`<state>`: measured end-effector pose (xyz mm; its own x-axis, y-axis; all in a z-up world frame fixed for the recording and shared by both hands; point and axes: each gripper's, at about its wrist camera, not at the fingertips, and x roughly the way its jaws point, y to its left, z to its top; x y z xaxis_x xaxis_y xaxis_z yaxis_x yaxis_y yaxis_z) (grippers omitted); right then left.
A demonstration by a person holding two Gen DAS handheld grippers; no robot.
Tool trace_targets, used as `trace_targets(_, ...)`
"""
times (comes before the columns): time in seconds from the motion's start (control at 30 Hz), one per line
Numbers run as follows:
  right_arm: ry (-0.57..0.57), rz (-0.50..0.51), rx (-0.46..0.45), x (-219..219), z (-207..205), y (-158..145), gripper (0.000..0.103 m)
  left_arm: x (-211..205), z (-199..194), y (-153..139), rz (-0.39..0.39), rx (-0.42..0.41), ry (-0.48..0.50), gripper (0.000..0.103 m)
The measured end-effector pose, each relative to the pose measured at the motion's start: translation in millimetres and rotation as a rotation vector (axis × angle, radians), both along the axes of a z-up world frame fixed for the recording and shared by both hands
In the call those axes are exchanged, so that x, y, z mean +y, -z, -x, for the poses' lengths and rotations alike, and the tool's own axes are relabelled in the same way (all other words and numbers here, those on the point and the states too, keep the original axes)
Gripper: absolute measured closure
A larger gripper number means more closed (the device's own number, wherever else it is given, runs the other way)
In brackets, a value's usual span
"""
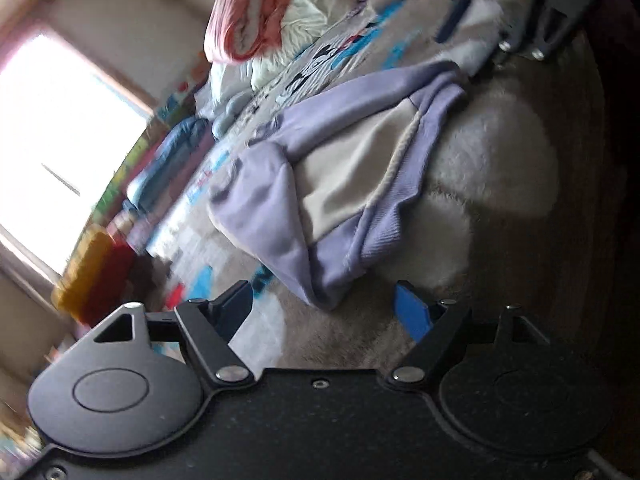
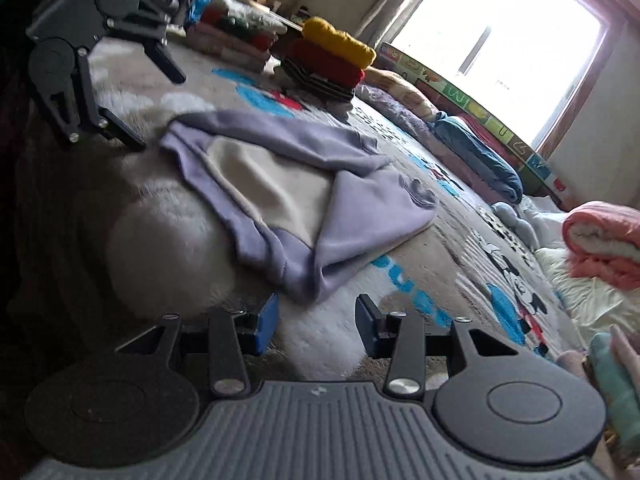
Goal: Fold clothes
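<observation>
The right gripper (image 2: pixel 316 320) and the left gripper (image 1: pixel 324 308) both hover just in front of the purple and cream sweatshirt (image 2: pixel 288 196), one at each end of it, with their blue fingers spread apart and nothing between them. The sweatshirt lies partly folded on a fluffy blanket (image 2: pixel 472 236) with cartoon mice and big blue letters that are too blurry to read. Behind the sweatshirt sits a stack of folded clothes (image 2: pixel 328 64) with a yellow one on top, a pink rolled quilt (image 2: pixel 604 240) lies off to one side, and farthest back is a bright window (image 2: pixel 504 40).
</observation>
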<state>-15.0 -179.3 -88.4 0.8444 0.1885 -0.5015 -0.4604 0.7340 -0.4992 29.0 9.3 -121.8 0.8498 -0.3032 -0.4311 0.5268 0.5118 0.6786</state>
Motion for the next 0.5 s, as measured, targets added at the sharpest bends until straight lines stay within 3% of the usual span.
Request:
trace_targets(0.23,-0.028,0.2,-0.149,25,-3,25,0.057,-17,4,28,-0.231,-0.184,0.035,0.026)
trace_targets(0.33,-0.032,0.238,-0.164,27,1,25,0.057,-9,6,28,-0.27,-0.219,0.002,0.03)
trace_targets(0.5,-0.042,0.274,-0.18,28,4,27,0.057,-12,-3,28,-0.256,-0.232,-0.007,0.038)
